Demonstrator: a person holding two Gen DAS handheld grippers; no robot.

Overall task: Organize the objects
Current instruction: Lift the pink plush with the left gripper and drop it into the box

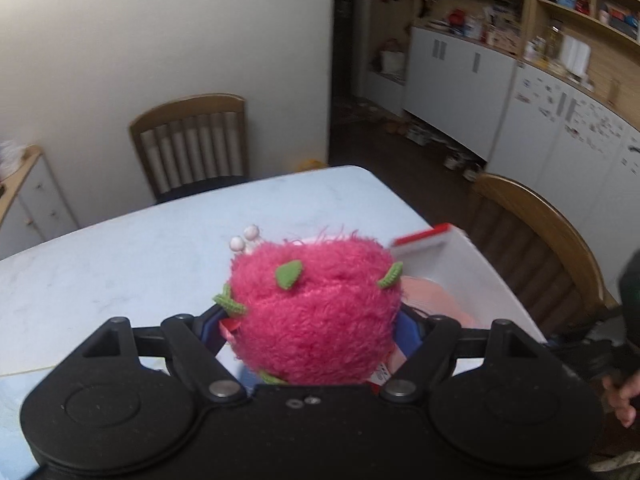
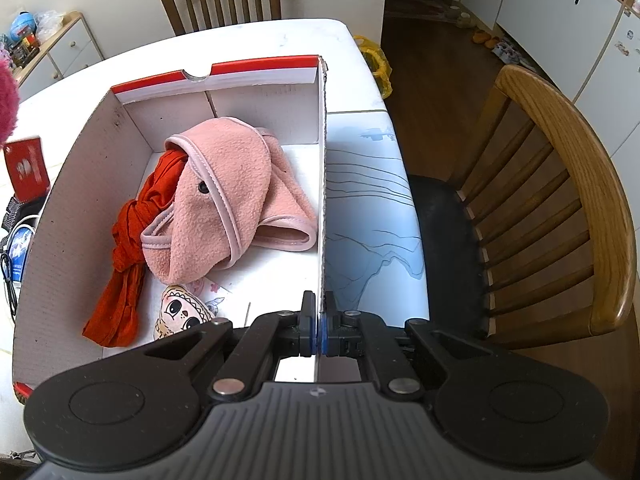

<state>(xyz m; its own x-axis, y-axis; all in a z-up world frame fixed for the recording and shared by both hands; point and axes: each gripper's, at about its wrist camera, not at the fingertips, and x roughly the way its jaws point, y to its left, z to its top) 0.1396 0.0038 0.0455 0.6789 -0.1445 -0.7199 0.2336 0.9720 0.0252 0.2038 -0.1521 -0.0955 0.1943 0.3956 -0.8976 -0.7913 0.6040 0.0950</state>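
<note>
A fuzzy pink plush toy [image 1: 320, 292] with green leaves and two white stalk eyes fills my left gripper [image 1: 314, 330], whose jaws stand wide and are shut on its sides, above the white table [image 1: 120, 264]. The same plush shows at the left edge of the right wrist view [image 2: 6, 104]. A white cardboard box [image 1: 452, 256] with a red rim lies just to the right of it. My right gripper [image 2: 319, 320] is shut on the box's right wall [image 2: 322, 184]. Inside the box lie a pink fleece garment [image 2: 228, 200], a knotted red cloth [image 2: 132, 240] and a small doll-face cushion [image 2: 180, 312].
A wooden chair [image 2: 560, 200] stands at the table's right side and another [image 1: 192, 144] at its far end. A red card [image 2: 28, 168] and a cable with a blue item [image 2: 16, 248] lie left of the box. A person's hand [image 1: 622, 396] shows at the right.
</note>
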